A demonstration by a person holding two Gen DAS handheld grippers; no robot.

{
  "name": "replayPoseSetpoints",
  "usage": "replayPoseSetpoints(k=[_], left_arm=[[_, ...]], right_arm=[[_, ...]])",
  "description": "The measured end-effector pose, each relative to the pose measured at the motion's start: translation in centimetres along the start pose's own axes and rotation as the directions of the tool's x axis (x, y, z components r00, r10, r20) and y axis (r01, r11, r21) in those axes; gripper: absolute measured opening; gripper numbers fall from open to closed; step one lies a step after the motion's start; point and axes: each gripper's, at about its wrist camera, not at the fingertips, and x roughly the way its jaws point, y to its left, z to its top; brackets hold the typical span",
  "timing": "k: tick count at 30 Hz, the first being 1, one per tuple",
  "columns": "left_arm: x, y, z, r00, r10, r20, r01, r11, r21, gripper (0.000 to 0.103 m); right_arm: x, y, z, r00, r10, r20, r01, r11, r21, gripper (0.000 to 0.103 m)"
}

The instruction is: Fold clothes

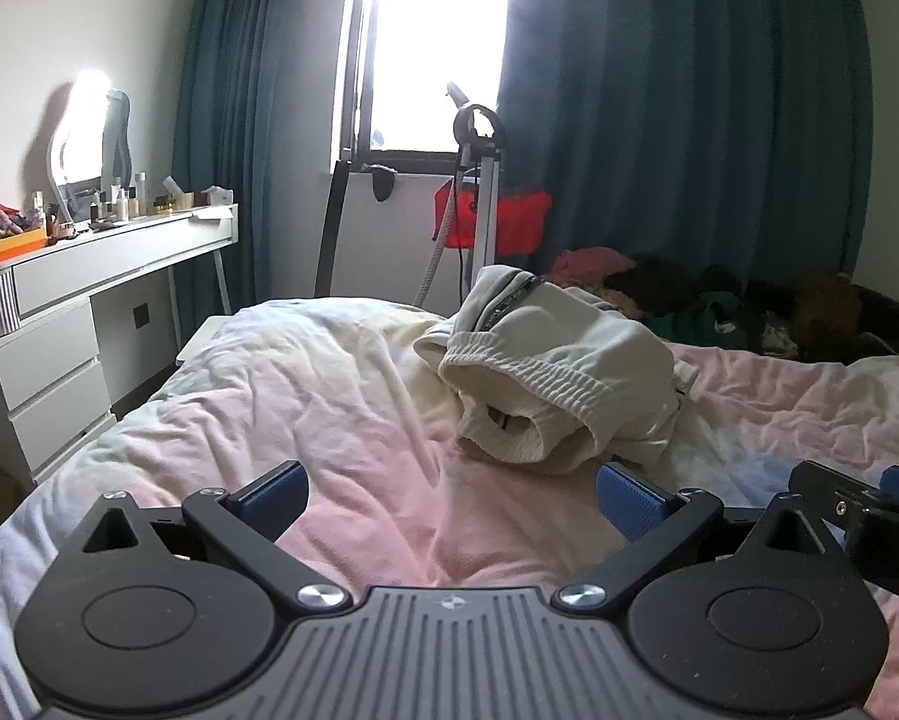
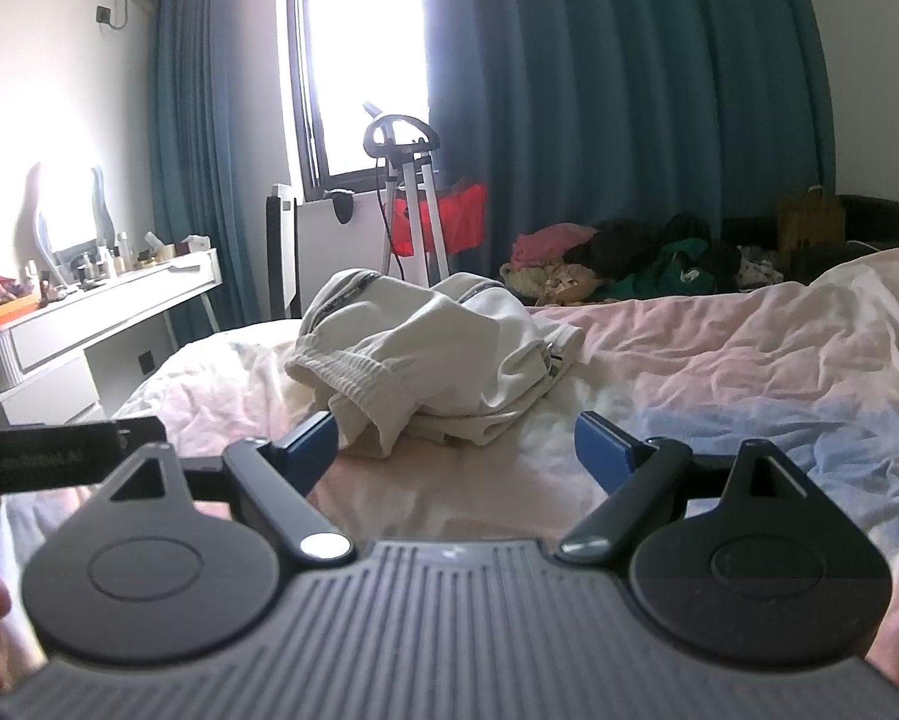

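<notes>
A crumpled cream-white garment point(image 1: 557, 372) with a ribbed elastic band lies in a heap on the pink and white bed cover point(image 1: 329, 396). It also shows in the right wrist view point(image 2: 431, 360). My left gripper point(image 1: 449, 495) is open and empty, low over the cover, just short of the garment. My right gripper point(image 2: 455, 444) is open and empty; its left fingertip point(image 2: 311, 438) is close to the garment's near edge. The right gripper's tip shows at the right edge of the left wrist view point(image 1: 869, 498).
A pile of mixed clothes point(image 2: 629, 264) lies at the far side of the bed. A white dresser point(image 1: 101, 276) with bottles and a mirror stands on the left. A garment steamer stand point(image 1: 479, 192) and teal curtains point(image 1: 689, 120) are behind the bed.
</notes>
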Motion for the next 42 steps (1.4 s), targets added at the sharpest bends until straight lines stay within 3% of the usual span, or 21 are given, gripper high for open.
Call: replayPoseSetpoints(k=[19,24,30,31,32,36,40,42], left_arm=[[-0.3,1.0,0.7,0.999,-0.011,-0.040,0.010,0.999,-0.030,0.103],[-0.8,2.5,1.6,0.999,0.017,-0.031,-0.018,0.999,-0.037,0.103],[-0.6,6.1,2.7,0.998,0.063,-0.018,-0.065,0.995,-0.082,0.103],[-0.3,6.8,2.8,0.997,0.070,-0.023,-0.072,0.993,-0.095,0.103],[0.0,7.5,2.8,0.997,0.078,-0.029,-0.080,0.991,-0.107,0.103],[1.5,9.9,2.7,0.993,0.097,-0.061,-0.105,0.982,-0.157,0.103],[3.6,11.6,2.3,0.990,0.098,-0.102,-0.117,0.973,-0.199,0.103],[4.8,11.8,2.1,0.989,0.088,-0.123,-0.112,0.972,-0.206,0.103]], right_arm=[[0.8,0.3,-0.7,0.999,-0.012,-0.038,0.011,0.999,-0.031,0.087],[2.6,0.6,-0.4,0.997,-0.006,-0.074,0.002,0.999,-0.047,0.087],[7.5,4.0,2.3,0.994,0.063,-0.091,-0.075,0.989,-0.130,0.087],[8.8,4.9,2.8,0.991,0.090,-0.095,-0.103,0.984,-0.143,0.085],[10.4,6.1,3.2,0.989,0.103,-0.105,-0.119,0.979,-0.162,0.075],[16.8,11.2,4.1,0.985,0.075,-0.157,-0.118,0.952,-0.283,0.073],[23.1,16.3,3.2,0.980,-0.013,-0.197,-0.082,0.882,-0.464,0.072],[25.4,17.8,2.5,0.976,-0.069,-0.206,-0.050,0.852,-0.521,0.065]])
